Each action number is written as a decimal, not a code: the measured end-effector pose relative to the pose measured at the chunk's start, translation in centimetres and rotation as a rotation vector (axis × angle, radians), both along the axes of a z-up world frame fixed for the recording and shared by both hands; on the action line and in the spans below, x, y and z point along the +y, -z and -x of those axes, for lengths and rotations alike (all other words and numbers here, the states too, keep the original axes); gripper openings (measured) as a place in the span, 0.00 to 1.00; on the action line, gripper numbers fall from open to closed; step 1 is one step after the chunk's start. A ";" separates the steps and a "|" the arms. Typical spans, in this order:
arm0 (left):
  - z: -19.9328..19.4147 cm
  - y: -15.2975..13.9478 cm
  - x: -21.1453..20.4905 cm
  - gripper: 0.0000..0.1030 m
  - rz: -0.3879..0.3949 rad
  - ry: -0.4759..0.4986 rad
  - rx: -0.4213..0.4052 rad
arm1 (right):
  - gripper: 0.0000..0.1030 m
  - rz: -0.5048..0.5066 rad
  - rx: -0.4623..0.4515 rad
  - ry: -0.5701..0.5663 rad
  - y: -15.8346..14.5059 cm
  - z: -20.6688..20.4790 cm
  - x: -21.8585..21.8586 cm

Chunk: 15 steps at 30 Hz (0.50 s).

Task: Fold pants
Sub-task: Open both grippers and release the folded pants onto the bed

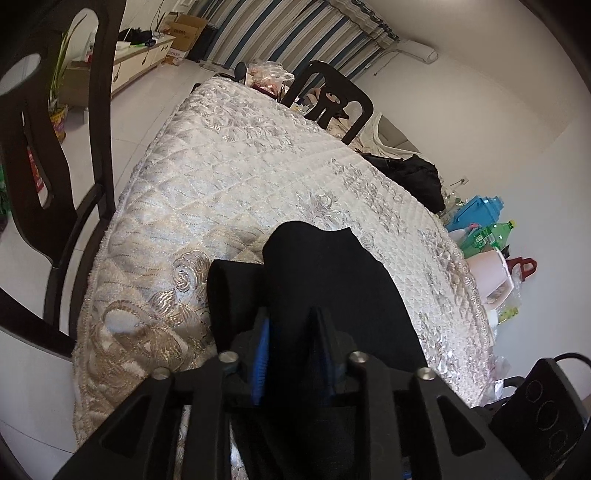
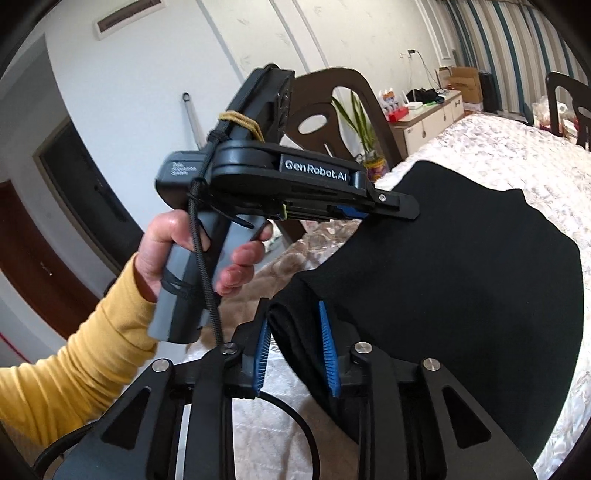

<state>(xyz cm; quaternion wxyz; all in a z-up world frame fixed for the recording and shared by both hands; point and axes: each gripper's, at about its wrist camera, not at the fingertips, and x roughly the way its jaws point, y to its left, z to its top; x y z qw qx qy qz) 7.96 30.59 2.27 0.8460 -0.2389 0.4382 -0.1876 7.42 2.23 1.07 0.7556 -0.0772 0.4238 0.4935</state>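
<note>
right gripper (image 2: 295,341) – jaws parted, pants (image 2: 461,277) edge loose between pads | left gripper (image 1: 291,341) – slightly open astride the fabric | pants folded over on quilted table (image 1: 240,177) | step: releasing after fold | next: withdraw clear, regrip for another fold

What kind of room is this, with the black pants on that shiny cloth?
Probably a room in someone's home. The pants lie on a quilted, embroidered cover, dark wooden chairs stand beside it, and striped curtains hang behind.
</note>
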 end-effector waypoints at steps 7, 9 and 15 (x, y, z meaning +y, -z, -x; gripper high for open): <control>1.8 -2.6 -0.3 0.54 -0.079 -0.018 -0.058 | 0.34 -0.051 -0.048 0.039 -1.9 -0.1 -3.0; 2.3 -3.2 -0.7 0.54 -0.084 -0.025 -0.077 | 0.34 -0.051 -0.072 0.071 -2.5 -0.6 -4.3; 3.6 -3.2 -3.6 0.54 -0.100 0.042 -0.085 | 0.34 0.061 -0.134 0.187 -1.9 -1.7 -7.3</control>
